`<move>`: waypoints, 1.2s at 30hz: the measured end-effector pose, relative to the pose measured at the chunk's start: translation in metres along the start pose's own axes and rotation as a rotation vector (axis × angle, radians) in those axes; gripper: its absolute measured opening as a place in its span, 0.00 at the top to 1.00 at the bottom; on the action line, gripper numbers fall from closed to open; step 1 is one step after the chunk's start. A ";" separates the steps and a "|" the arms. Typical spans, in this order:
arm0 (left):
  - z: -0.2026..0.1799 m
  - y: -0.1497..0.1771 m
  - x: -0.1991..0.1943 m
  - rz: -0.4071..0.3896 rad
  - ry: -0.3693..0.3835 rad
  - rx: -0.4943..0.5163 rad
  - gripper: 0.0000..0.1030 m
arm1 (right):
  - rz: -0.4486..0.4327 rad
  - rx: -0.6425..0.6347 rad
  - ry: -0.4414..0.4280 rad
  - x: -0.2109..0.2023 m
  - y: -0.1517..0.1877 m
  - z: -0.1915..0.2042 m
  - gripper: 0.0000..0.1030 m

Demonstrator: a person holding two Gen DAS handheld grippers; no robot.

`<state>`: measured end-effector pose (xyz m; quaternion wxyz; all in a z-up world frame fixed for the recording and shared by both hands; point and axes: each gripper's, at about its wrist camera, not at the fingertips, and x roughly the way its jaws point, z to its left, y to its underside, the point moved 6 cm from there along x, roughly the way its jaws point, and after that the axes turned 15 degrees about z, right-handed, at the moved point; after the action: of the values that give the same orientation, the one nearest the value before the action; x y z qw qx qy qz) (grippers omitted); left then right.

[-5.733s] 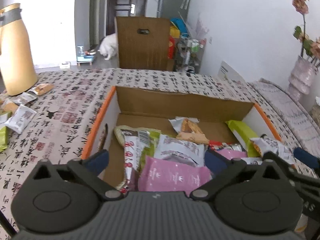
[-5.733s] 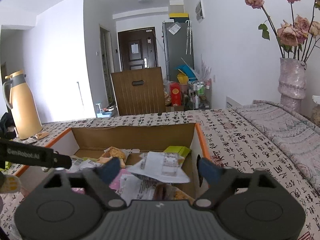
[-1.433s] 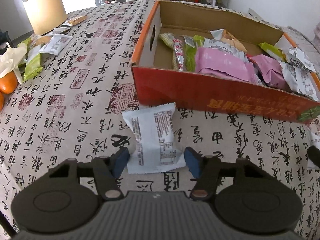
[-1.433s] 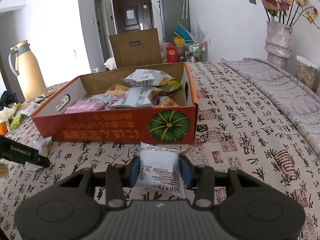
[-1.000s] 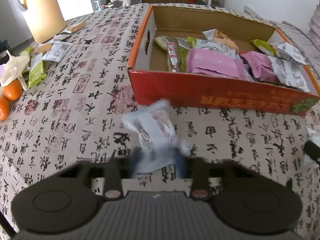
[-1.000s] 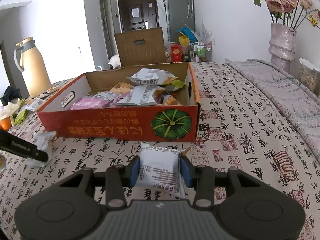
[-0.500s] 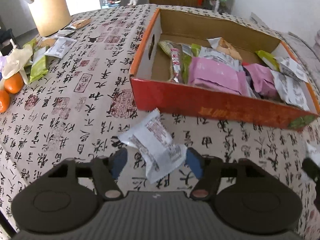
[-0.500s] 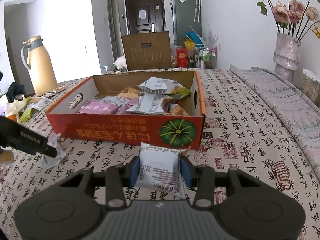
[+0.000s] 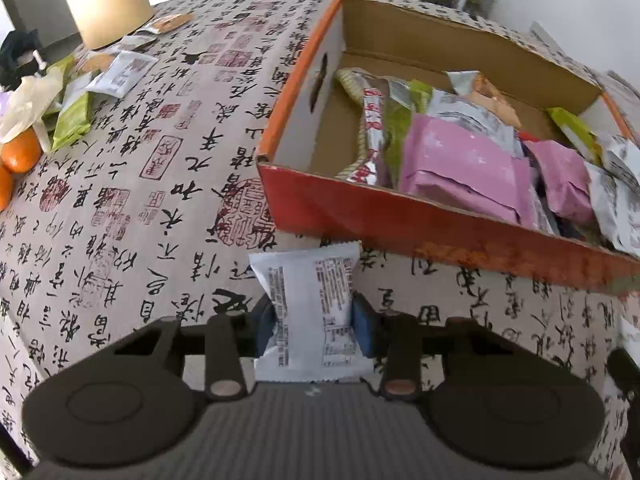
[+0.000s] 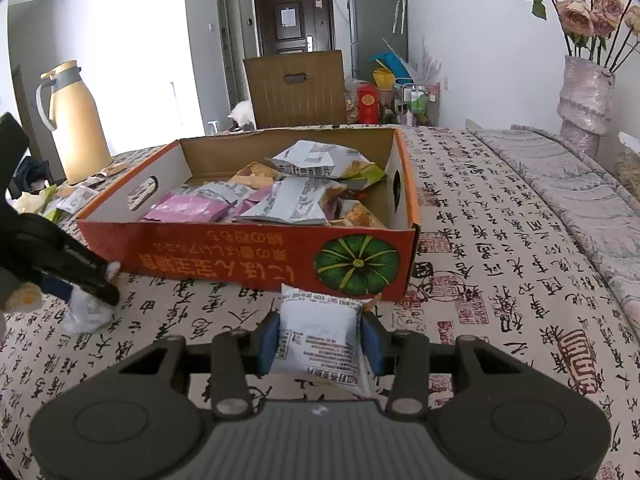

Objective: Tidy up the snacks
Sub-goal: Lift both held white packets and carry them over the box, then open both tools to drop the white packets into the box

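Nearest to you, your left gripper (image 9: 313,326) has just been closing its jaws, and its blue pads (image 9: 362,330) now press both sides of a white snack packet (image 9: 310,312), printed side up, squeezed at its waist. That packet sits over the calligraphy tablecloth (image 9: 120,208), just short of the box's near wall.

Your right gripper (image 10: 320,338) is clamped on a second white packet (image 10: 320,334), its pads (image 10: 267,340) tight against both edges. This packet too is held just in front of the orange cardboard box (image 10: 248,256), below the green pumpkin picture (image 10: 356,266) on its front wall. In the right wrist view your left gripper also shows at the far left edge, dark fingers angled down at its own packet.

Beyond both packets the box stands open on the cloth, holding pink packs (image 9: 460,160), white-grey foil bags (image 10: 316,162), green wrappers and a red-and-white stick pack (image 9: 370,132).

Further left on the table lie loose snack packets (image 9: 120,74), a green wrapper and oranges (image 9: 18,150), near a tan thermos jug (image 10: 76,124). At the far right a vase of dried roses (image 10: 584,92) stands, and behind the table are a cardboard panel (image 10: 296,88) and a dark door.
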<state>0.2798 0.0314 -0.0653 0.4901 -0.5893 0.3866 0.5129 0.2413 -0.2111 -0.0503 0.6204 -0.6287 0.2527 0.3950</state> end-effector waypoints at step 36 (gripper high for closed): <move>-0.049 -0.063 -0.081 -0.160 0.022 0.159 0.60 | -0.142 -0.096 0.038 -0.022 -0.133 0.023 0.59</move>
<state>0.3372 -0.0066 0.0255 0.5704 -0.5831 0.3830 0.4334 0.3319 -0.1787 0.0468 0.6110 -0.6815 0.1998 0.3498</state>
